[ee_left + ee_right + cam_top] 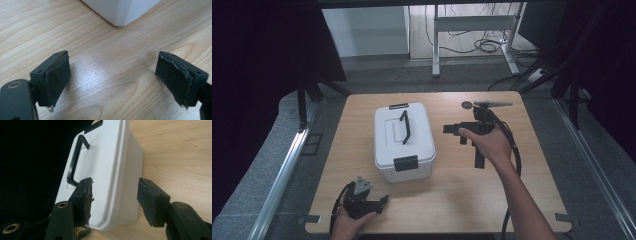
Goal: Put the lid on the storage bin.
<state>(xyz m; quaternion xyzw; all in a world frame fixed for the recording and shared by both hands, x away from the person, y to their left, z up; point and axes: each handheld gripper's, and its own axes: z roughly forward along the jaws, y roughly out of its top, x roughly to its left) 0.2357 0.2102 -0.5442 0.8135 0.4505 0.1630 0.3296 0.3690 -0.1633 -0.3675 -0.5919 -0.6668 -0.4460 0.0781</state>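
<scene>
A white lidded box (404, 141) with a black handle (404, 127) and a black front latch (406, 163) stands in the middle of the wooden table (452, 200). My right gripper (454, 134) is held level just right of the box and points at its side. In the right gripper view it (115, 197) is open, and the box's lid edge (110, 170) lies a little beyond the pads. My left gripper (383, 202) rests near the table's front left, below the box. It (112, 75) is open over bare wood, with a box corner (122, 12) ahead.
The table's front edge lies close to the left hand. Metal rails (282, 180) run along both sides of the table. A desk frame (472, 35) and loose cables (484, 46) stand on the floor behind. Bare wood lies right of and in front of the box.
</scene>
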